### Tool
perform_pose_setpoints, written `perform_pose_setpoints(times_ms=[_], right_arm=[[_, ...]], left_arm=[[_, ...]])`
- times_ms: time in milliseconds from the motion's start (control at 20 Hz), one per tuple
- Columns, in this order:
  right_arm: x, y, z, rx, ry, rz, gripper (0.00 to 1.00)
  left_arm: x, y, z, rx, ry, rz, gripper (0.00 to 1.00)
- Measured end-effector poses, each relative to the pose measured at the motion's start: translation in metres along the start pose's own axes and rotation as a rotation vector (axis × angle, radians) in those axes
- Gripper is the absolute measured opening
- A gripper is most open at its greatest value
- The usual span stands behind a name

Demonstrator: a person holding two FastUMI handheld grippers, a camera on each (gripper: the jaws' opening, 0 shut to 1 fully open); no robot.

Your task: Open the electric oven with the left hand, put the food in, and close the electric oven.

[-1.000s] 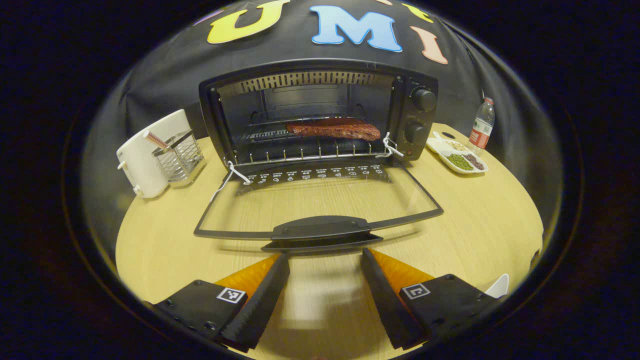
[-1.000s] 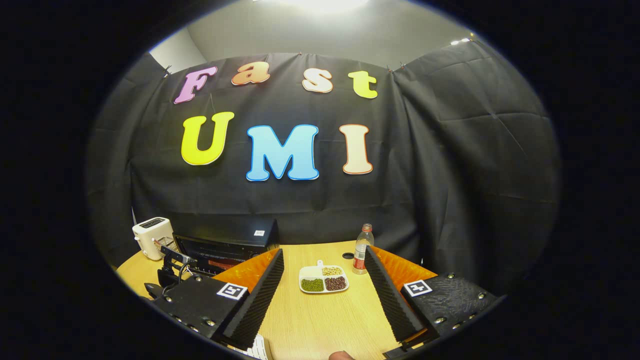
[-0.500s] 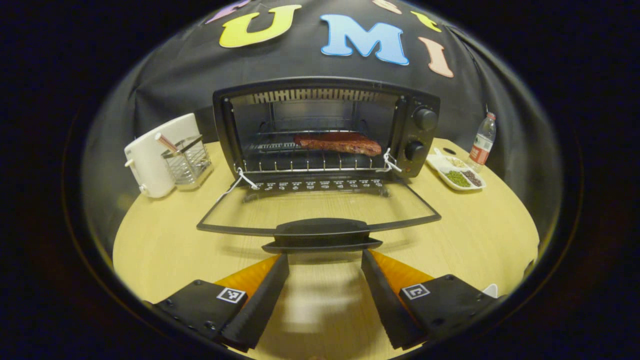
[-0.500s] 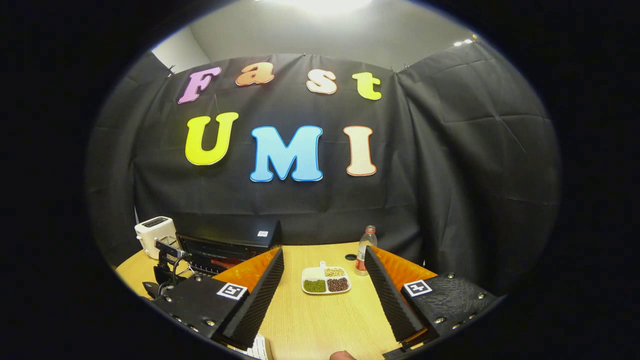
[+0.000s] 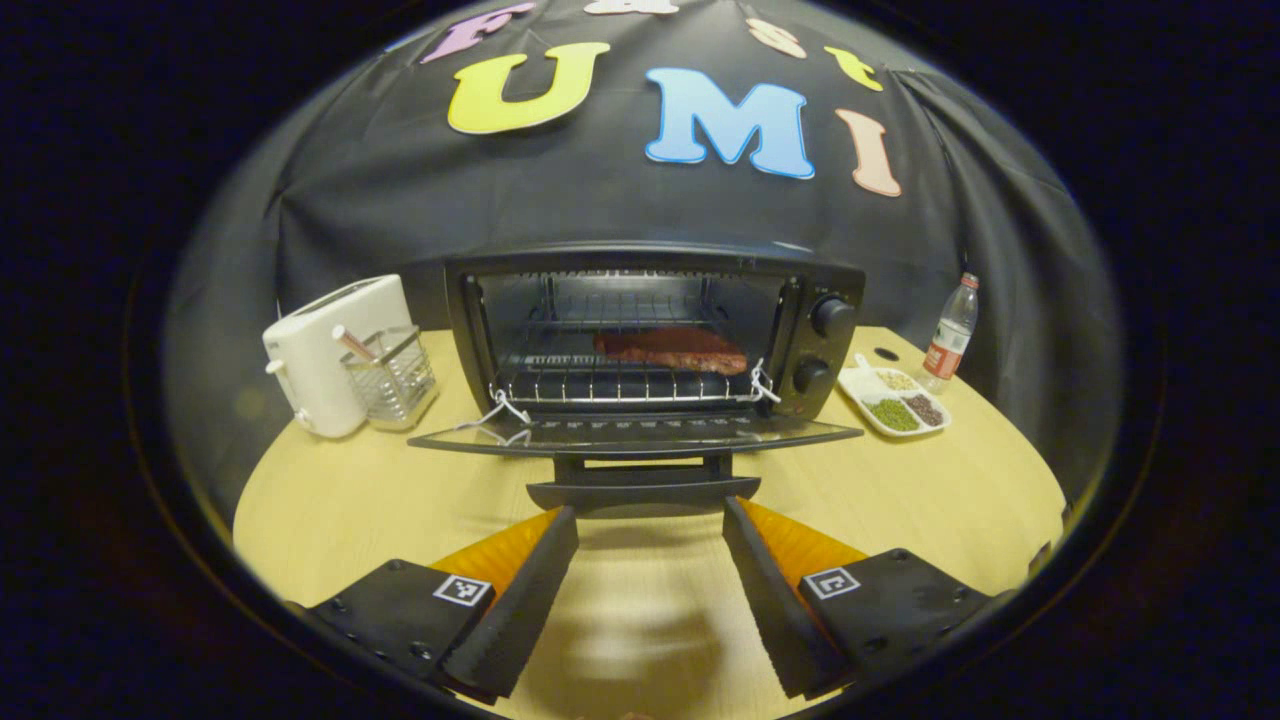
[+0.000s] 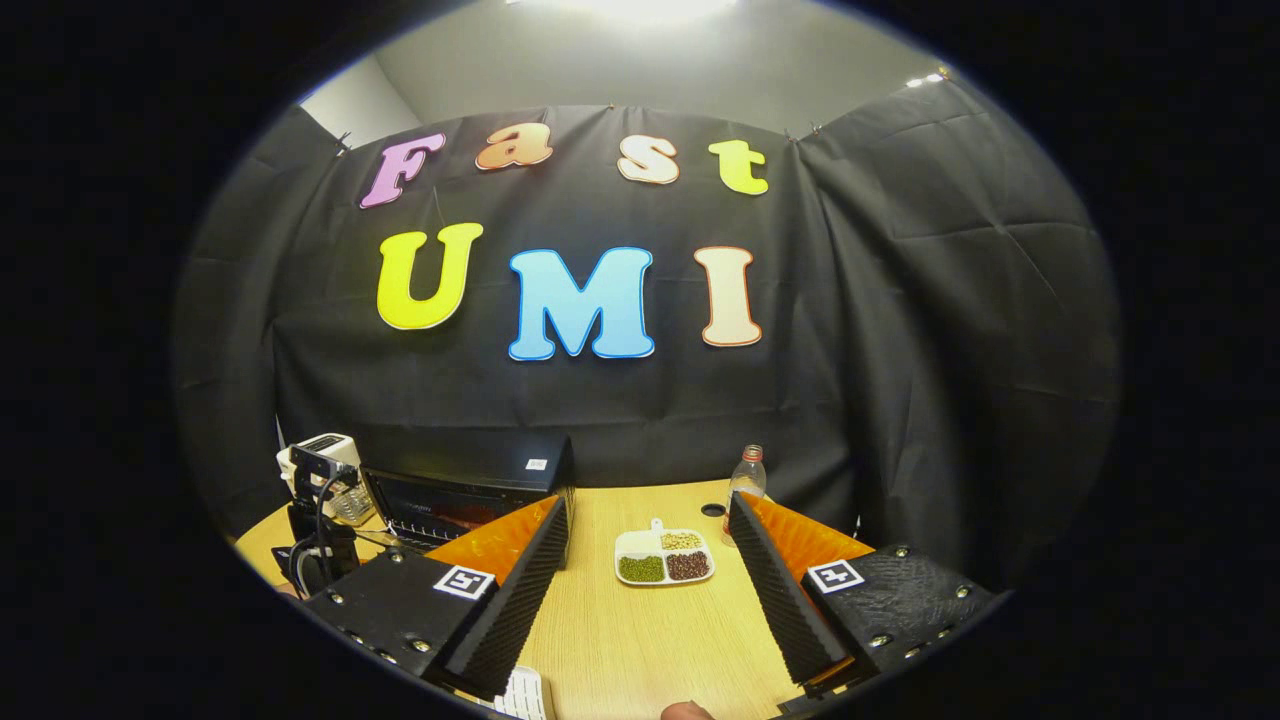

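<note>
Oven (image 5: 650,335), one, centre of the left gripper view, door (image 5: 640,436) folded down flat, handle (image 5: 642,492) toward the camera. One slab of meat (image 5: 670,350) lies on the rack inside. Two knobs (image 5: 832,316) on its right panel. Left gripper (image 5: 648,540) low centre, jaws apart, empty, just short of the handle. Right gripper (image 6: 648,560) jaws apart, empty, above the table. One white toaster (image 5: 325,350) with one wire basket (image 5: 392,375) at left; one divided dish (image 5: 893,400) and one bottle (image 5: 948,330) at right. Round pale wood table (image 5: 350,500); black cloth wall behind.
</note>
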State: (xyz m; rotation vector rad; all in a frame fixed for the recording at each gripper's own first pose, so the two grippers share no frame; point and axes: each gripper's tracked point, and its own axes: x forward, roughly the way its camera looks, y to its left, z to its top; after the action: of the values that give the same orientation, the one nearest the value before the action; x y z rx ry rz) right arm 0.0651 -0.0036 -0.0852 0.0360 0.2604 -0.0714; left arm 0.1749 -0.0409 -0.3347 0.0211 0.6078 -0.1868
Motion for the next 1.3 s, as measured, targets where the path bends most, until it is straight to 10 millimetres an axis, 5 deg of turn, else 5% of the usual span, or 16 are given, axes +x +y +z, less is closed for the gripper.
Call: perform_pose_setpoints(times_ms=[200,550,700,850,900,1000,1200,1300], right_arm=[[0.004,0.003,0.001,0.000,-0.001,-0.003,0.98],[0.006,0.009,-0.001,-0.012,-0.002,-0.001,0.98],[0.002,0.009,0.006,-0.003,-0.021,0.001,0.98],[-0.003,0.005,0.013,0.016,-0.056,0.030,0.98],[-0.007,0.002,0.015,0.020,-0.064,0.044,0.98],[-0.013,-0.006,0.020,0.016,-0.083,0.079,0.98],[-0.029,-0.031,0.018,0.010,-0.094,0.148,0.98],[-0.038,-0.043,0.019,0.014,-0.104,0.162,0.98]], left_arm=[[-0.002,0.002,0.027,0.061,-0.092,0.000,0.93],[0.031,0.015,0.091,0.019,-0.187,0.004,0.92],[0.018,0.015,0.114,0.013,-0.231,0.001,1.00],[-0.021,0.007,0.135,0.026,-0.293,0.016,1.00],[-0.037,0.004,0.142,0.031,-0.316,0.034,0.93],[-0.081,-0.004,0.156,0.034,-0.373,0.071,0.97],[-0.164,-0.020,0.160,-0.006,-0.448,0.158,0.93],[-0.199,-0.027,0.153,-0.038,-0.460,0.176,1.00]])
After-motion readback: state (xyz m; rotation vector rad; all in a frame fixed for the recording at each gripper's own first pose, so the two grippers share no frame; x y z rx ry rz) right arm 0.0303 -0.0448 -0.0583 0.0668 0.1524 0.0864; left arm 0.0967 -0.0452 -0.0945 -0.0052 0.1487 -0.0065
